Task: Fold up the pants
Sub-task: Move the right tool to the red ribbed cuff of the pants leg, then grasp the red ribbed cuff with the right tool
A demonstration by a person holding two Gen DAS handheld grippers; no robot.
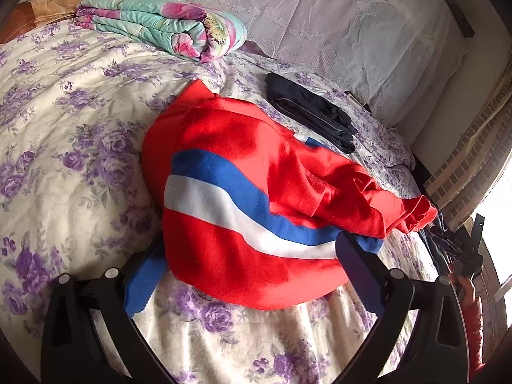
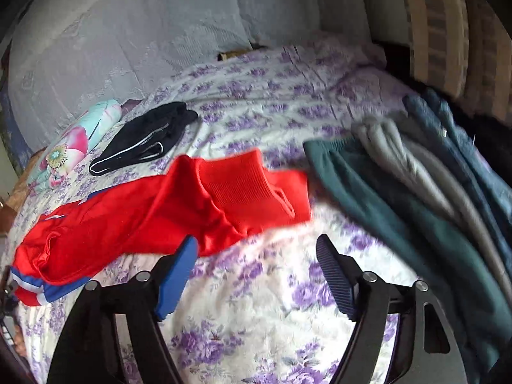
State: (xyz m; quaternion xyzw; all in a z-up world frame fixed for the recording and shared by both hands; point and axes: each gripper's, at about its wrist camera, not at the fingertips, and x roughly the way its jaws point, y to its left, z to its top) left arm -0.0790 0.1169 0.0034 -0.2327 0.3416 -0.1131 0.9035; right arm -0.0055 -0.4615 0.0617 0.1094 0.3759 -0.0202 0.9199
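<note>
**Red pants bunched on the floral bedspread, both grippers wide apart**

Nearest in the left wrist view, the left gripper [image 1: 252, 275] stands spread wide. Its blue-padded fingers [image 1: 144, 284] sit on either side of the near edge of the red pants [image 1: 230, 211], with the pads not pressing on the cloth. The pants lie in a loose heap on the purple-flowered bedspread [image 1: 64, 147], showing a curved blue and white stripe across the red fabric, with a crumpled red part trailing off to the right.

In the right wrist view, the right gripper [image 2: 257, 275] is parted too, somewhat narrower, with only bare bedspread [image 2: 256, 304] between its fingers. Its left finger [image 2: 177, 281] is just beside the lower edge of the red pants [image 2: 153, 211], whose ribbed waistband or cuff lies spread beyond the fingertips; whether the pad touches the cloth cannot be told, as this view is blurred.

To the right of the red pants in that view lies a pile of other garments: a dark green garment [image 2: 377, 198], a grey one [image 2: 403, 156] and a blue one [image 2: 454, 140], side by side.

Further back, a folded black garment [image 1: 310, 108] rests on the bedspread, apart from the red pants. Beyond it to the left sits a folded quilt [image 1: 160, 25] in mint and pink flowers. Behind everything hangs a pale lace covering [image 1: 320, 16].
</note>
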